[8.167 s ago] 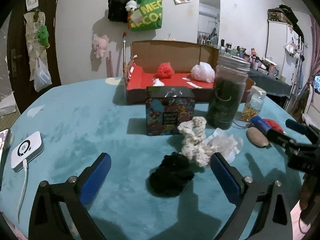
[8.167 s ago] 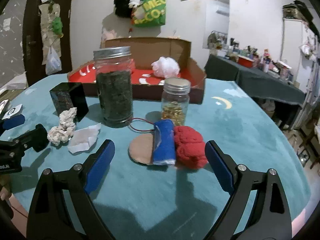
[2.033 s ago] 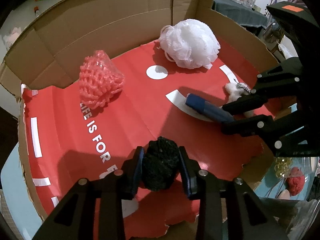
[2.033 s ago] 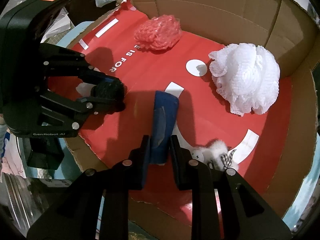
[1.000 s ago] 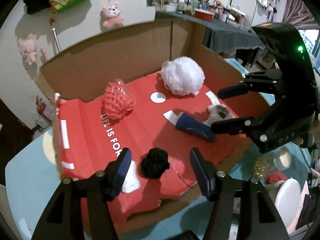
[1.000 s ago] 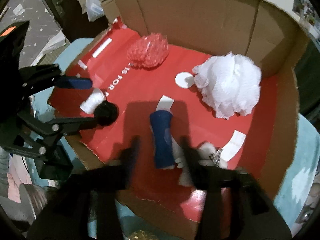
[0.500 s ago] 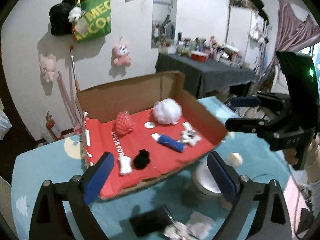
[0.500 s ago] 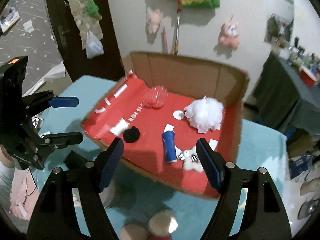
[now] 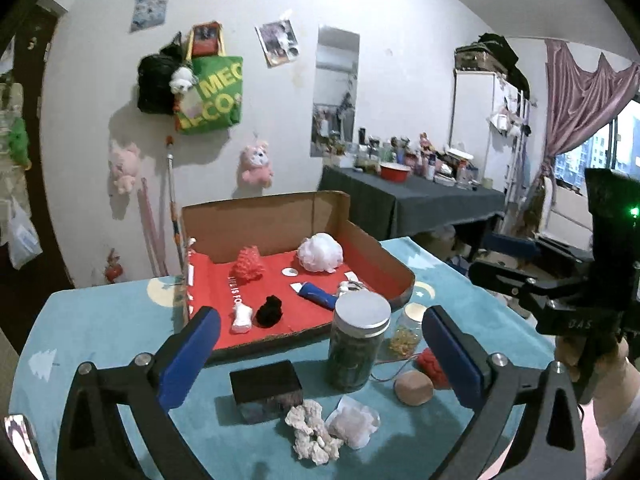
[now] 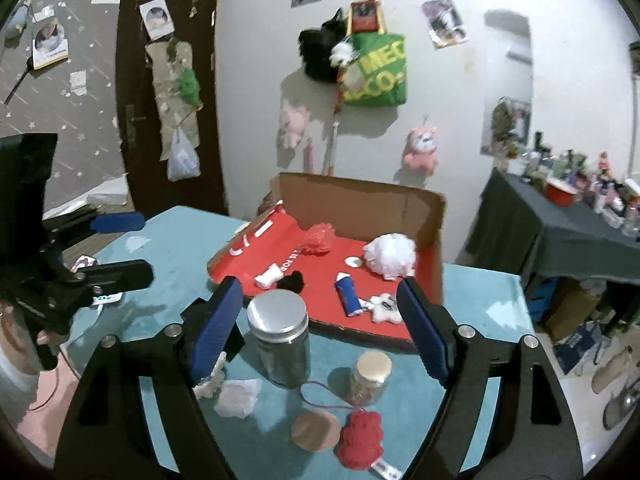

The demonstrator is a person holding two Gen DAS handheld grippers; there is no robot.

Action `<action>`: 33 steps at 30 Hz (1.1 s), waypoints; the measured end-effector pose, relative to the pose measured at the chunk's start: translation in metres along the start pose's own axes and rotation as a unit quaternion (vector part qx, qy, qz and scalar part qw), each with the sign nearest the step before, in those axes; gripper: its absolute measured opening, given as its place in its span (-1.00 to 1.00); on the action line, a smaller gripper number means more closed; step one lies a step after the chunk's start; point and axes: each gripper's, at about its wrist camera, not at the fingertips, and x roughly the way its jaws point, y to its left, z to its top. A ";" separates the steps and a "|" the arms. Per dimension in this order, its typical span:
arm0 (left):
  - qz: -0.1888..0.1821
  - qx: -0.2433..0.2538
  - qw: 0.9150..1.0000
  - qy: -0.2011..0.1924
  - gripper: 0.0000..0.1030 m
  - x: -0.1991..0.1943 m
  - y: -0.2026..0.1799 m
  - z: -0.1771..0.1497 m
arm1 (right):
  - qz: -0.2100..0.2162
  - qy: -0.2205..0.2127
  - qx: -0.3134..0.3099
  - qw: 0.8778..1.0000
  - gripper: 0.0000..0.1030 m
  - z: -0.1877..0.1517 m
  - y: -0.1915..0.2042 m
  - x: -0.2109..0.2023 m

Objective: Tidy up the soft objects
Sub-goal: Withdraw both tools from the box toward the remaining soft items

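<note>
The cardboard box [image 9: 372,252] with a red floor holds a black scrunchie [image 9: 269,311], a blue roll [image 9: 318,295], a white puff [image 9: 320,253], a pink-red mesh ball [image 9: 248,264] and a small white roll [image 9: 241,319]. On the teal table lie a cream scrunchie [image 9: 314,436], a white wad [image 9: 354,426] and a red knit piece [image 10: 360,438]. My left gripper [image 9: 320,356] is open and empty, high above the table. My right gripper [image 10: 320,330] is open and empty, also raised, and shows at the right of the left wrist view [image 9: 560,288].
A tall dark jar with a metal lid [image 9: 358,346], a small jar [image 10: 370,376], a black patterned box [image 9: 266,390] and a round tan disc [image 9: 413,387] stand on the table in front of the box. A phone [image 10: 86,262] lies at the left edge.
Both grippers have let go of the black scrunchie and the blue roll in the box, opened, and pulled back and up, away from the box.
</note>
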 end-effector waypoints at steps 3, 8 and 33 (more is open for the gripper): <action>0.010 -0.003 1.000 -0.015 0.99 -0.005 -0.008 -0.017 | -0.022 -0.006 0.026 0.999 0.54 -0.017 0.000 -0.008; 0.019 -0.003 0.999 -0.029 0.99 -0.006 -0.019 -0.040 | -0.041 -0.023 0.052 0.998 0.54 -0.046 -0.003 -0.017; 0.078 -0.077 0.992 0.062 0.99 0.058 0.001 -0.115 | -0.128 0.025 0.048 0.990 0.55 -0.132 0.006 0.021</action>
